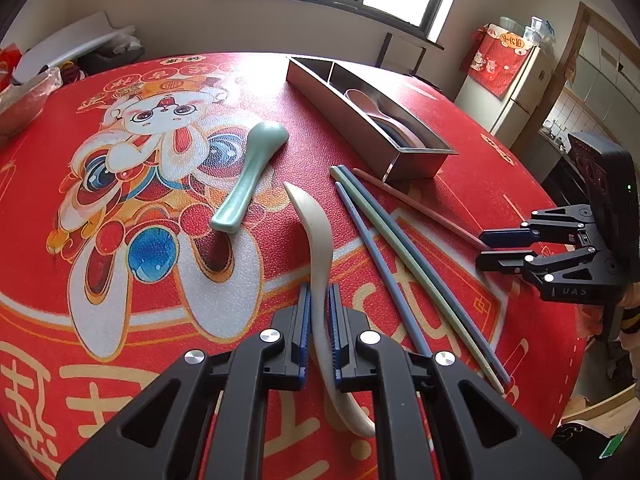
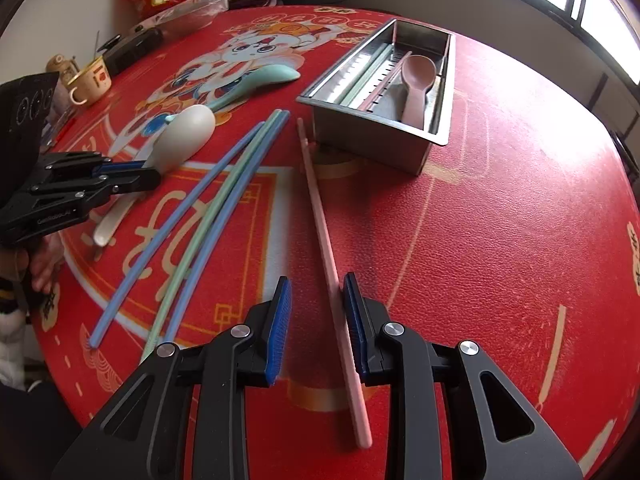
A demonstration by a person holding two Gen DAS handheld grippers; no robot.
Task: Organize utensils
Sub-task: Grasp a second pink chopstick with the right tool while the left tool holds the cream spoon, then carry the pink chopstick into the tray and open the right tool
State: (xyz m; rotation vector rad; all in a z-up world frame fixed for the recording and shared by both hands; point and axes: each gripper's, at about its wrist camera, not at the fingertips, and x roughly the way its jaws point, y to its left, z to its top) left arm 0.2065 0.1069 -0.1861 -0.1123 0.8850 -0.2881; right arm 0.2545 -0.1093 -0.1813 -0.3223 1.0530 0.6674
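Red festive table (image 2: 500, 220), window behind. At nine o'clock in the right view, left tool (image 1: 319, 300) clenched on the cream spoon (image 1: 316, 232). Toward twelve, blue and green chopsticks (image 2: 208, 216) flat on the cloth. At six, right tool (image 2: 318, 300) straddling the pink chopstick (image 2: 320, 216), one pad touching, not yet clamped. At one o'clock, steel tray (image 2: 372, 136) holding a pink spoon (image 2: 416, 80).

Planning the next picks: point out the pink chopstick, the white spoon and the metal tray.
pink chopstick (image 2: 320, 232), right wrist view, middle of its shaft
white spoon (image 1: 320, 240), left wrist view, its handle
metal tray (image 2: 372, 140), right wrist view, near outer wall
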